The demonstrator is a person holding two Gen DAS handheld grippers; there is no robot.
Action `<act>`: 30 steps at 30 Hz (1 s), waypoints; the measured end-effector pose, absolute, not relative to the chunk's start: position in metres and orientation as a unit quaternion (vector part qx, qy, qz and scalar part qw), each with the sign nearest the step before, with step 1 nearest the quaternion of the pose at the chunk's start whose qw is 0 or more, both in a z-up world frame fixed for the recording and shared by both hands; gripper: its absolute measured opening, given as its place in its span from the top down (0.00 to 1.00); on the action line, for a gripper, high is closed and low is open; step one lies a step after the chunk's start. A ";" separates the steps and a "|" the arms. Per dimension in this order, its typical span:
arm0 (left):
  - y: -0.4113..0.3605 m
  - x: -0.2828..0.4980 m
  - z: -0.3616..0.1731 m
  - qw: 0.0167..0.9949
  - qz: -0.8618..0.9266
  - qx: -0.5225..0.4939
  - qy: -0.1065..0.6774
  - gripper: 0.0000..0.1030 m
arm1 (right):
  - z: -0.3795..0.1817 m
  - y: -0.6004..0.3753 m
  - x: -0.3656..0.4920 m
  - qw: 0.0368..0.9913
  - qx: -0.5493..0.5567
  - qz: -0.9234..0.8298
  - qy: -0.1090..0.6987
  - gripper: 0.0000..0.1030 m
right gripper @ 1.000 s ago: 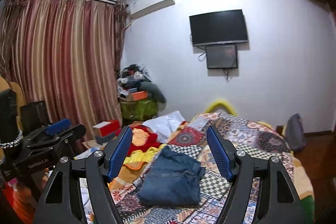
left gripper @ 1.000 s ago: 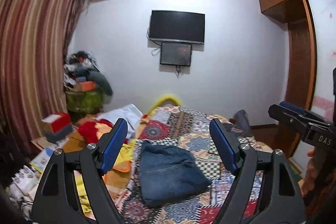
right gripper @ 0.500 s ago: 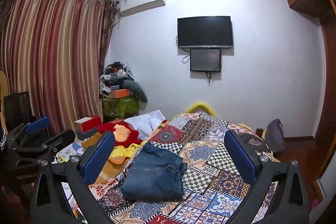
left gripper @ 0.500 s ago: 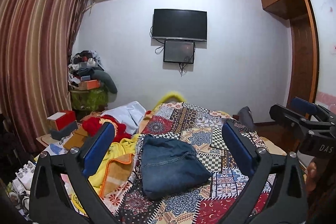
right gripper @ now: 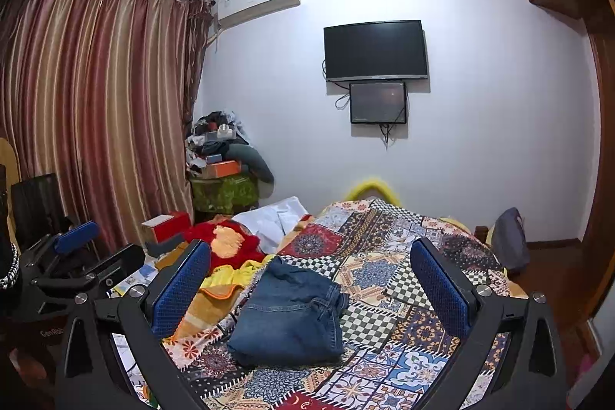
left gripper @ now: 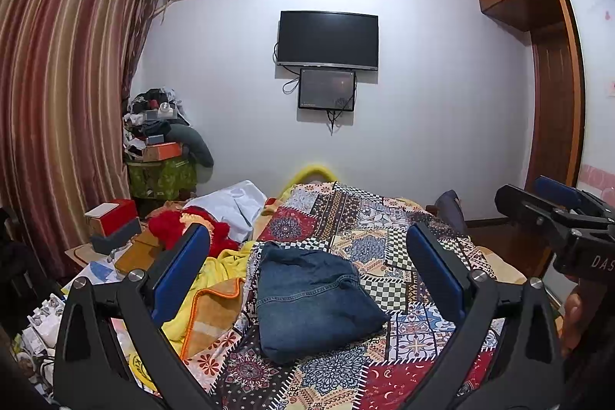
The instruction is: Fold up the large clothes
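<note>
Folded blue jeans (left gripper: 313,298) lie in a compact bundle on the patchwork bedspread (left gripper: 384,241); they also show in the right wrist view (right gripper: 292,310). My left gripper (left gripper: 307,275) is open and empty, held back from the bed above the jeans. My right gripper (right gripper: 313,287) is open and empty, also held back from the jeans. The right gripper shows at the right edge of the left wrist view (left gripper: 557,218). The left gripper shows at the left edge of the right wrist view (right gripper: 73,264).
A yellow and orange blanket (left gripper: 207,294), red plush (left gripper: 173,225) and white cloth (left gripper: 234,202) lie at the bed's left. A cluttered green cabinet (left gripper: 161,175) stands by striped curtains (left gripper: 61,102). A TV (left gripper: 328,39) hangs on the far wall. A wooden wardrobe (left gripper: 553,95) stands right.
Both grippers opened wider and pulled back from the bed. The folded jeans stayed in place.
</note>
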State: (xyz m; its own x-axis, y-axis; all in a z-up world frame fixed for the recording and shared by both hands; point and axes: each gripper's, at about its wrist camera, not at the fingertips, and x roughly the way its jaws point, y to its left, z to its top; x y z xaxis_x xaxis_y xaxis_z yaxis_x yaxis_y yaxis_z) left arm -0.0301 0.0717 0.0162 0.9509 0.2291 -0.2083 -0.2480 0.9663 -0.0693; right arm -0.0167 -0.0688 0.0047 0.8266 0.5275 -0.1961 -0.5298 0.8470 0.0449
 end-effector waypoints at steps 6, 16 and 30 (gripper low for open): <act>0.081 -0.027 0.016 0.986 0.121 -0.052 0.100 0.00 | 0.003 -0.067 -0.011 0.956 -0.010 0.275 0.105 0.00; 0.087 -0.024 0.014 0.986 0.117 -0.058 0.105 0.00 | 0.000 -0.067 -0.008 0.956 -0.010 0.274 0.107 0.00; 0.093 -0.025 0.014 0.986 0.115 -0.062 0.108 0.00 | -0.002 -0.068 -0.006 0.955 -0.010 0.277 0.110 0.00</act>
State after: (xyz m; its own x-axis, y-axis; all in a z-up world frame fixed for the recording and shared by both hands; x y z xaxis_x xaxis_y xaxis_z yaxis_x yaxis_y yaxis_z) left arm -0.0248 0.0926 0.0137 0.9501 0.2135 -0.2273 -0.2403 0.9658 -0.0971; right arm -0.0059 -0.0675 -0.0017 0.8224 0.5264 -0.2159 -0.5306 0.8465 0.0427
